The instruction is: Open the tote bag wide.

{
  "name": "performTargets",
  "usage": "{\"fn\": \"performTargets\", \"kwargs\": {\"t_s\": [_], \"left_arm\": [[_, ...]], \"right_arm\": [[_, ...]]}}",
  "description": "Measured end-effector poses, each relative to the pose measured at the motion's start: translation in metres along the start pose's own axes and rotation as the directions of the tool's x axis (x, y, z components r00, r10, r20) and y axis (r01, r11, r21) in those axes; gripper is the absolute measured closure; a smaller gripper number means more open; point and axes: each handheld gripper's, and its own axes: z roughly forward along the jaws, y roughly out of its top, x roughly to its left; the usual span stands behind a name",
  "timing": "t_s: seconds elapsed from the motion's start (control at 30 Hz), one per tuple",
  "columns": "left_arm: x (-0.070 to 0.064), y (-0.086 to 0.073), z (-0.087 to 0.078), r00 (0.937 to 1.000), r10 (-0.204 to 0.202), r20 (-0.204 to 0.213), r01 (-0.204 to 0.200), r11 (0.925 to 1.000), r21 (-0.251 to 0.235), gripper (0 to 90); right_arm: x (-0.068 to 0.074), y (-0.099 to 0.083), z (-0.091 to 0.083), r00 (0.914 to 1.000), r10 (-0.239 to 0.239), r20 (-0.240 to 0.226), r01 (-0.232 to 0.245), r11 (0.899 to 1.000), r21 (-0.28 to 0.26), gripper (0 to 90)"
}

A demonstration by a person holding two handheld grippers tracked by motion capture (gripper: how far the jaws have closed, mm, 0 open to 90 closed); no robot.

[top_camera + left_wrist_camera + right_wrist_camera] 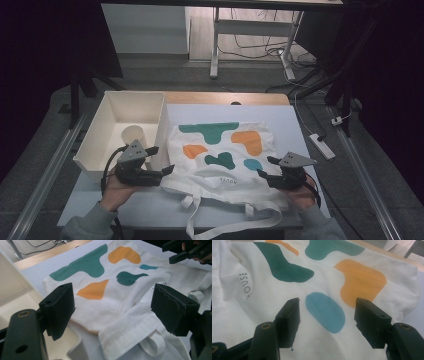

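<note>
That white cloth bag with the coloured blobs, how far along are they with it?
Done so far: the white cloth tote bag with teal and orange blobs lies spread on the pale table, print up. In hand: both tongs, left and right, are open at its side edges, gripping nothing yet. Left: actually taking hold and handling it; its straps trail loose over the near edge.

White cloth tote bag (pixel 220 155) lies flat on the table, printed side up: teal, orange and light-blue blobs, small dark lettering near its mouth. Mouth end faces the person, slightly rumpled. Its white straps (pixel 235 223) trail loose over the near table edge. Left edge lies just beside the bin
</note>
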Motion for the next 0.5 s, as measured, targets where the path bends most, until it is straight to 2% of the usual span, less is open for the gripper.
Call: {"fn": "performTargets", "kwargs": {"t_s": [0.17, 0.33, 0.5], "left_arm": [[-0.010, 0.007, 0.006, 0.9990, 0.042, 0.013, -0.042, 0.9991, 0.007, 19.4], [-0.019, 0.016, 0.010, 0.9954, 0.091, 0.029, -0.092, 0.9958, 0.010, 19.3], [-0.025, 0.022, 0.022, 0.9926, 0.105, 0.062, -0.106, 0.9943, 0.017, 19.3]], "right_arm": [[0.000, 0.001, 0.000, 1.0000, 0.002, -0.005, -0.002, 1.000, -0.004, 38.0], [0.001, 0.001, 0.003, 0.9999, 0.001, -0.010, -0.001, 1.000, 0.003, 38.0], [0.003, 0.002, 0.003, 0.9999, -0.002, -0.014, 0.002, 1.000, -0.003, 38.0]]}}
